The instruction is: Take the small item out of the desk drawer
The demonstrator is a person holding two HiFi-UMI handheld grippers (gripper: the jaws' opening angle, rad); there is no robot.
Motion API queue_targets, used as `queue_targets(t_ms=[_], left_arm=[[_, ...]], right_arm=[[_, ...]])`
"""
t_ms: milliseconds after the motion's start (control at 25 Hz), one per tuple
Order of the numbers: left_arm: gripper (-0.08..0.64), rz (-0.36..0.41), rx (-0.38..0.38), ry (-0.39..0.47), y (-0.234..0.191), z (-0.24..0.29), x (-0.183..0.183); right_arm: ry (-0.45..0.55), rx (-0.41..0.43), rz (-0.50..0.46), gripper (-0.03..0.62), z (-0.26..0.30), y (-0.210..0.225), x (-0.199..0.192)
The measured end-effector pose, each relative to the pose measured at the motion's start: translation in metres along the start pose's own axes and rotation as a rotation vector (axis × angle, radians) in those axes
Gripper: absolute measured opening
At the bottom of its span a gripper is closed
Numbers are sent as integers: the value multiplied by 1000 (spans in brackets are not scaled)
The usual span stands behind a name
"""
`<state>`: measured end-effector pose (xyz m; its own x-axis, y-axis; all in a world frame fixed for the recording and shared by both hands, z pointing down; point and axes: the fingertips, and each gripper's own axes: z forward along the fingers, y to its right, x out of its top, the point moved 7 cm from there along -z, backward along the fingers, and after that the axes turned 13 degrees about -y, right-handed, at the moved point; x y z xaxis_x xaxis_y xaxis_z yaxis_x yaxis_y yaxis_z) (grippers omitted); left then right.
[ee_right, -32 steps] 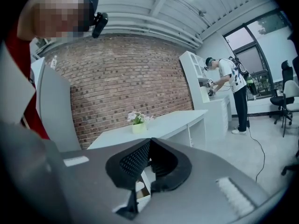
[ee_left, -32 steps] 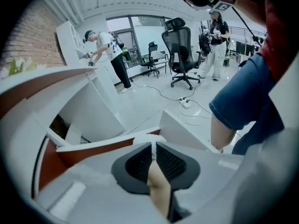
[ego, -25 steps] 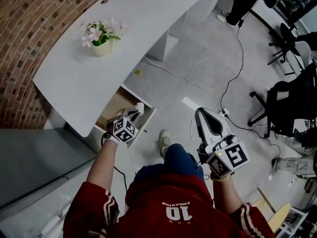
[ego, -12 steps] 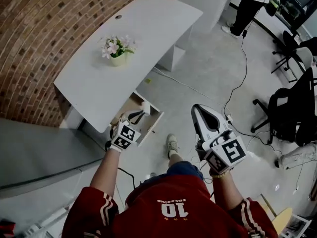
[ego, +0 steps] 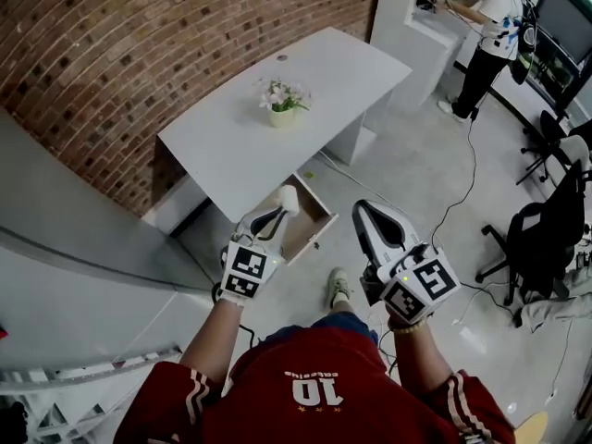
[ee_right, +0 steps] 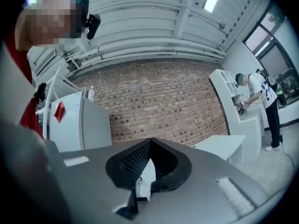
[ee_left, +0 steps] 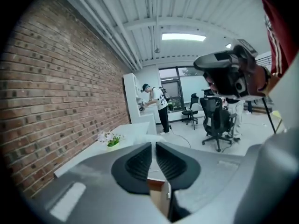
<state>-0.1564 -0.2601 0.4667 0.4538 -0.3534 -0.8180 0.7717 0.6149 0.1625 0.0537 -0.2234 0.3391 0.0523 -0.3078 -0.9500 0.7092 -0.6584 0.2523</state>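
The left gripper (ego: 280, 210) is clamped on the small white item (ego: 289, 197), pinched at its jaw tips. The open drawer (ego: 314, 244) shows just beyond those tips, under the desk (ego: 240, 137). The right gripper (ego: 363, 210), off to its right, has its jaws together.

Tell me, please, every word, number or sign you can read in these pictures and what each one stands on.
"10": white print on the red shirt.
Small word just above the 10: too small to read.
Marker cubes: black-and-white square patterns only, no words.
Nothing else can be read.
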Motion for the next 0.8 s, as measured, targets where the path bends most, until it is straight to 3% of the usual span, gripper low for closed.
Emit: queue_targets(t_ms=[320, 480, 800], left_arm=[[35, -109, -26, 153, 27, -133, 10], [35, -168, -5, 233, 25, -175, 16], [38, -185, 74, 297, 7, -218, 22]], right_arm=[[26, 40, -26, -9, -17, -98, -3], [28, 22, -70, -9, -20, -118, 2], [-6, -61, -115, -9, -31, -133, -5]])
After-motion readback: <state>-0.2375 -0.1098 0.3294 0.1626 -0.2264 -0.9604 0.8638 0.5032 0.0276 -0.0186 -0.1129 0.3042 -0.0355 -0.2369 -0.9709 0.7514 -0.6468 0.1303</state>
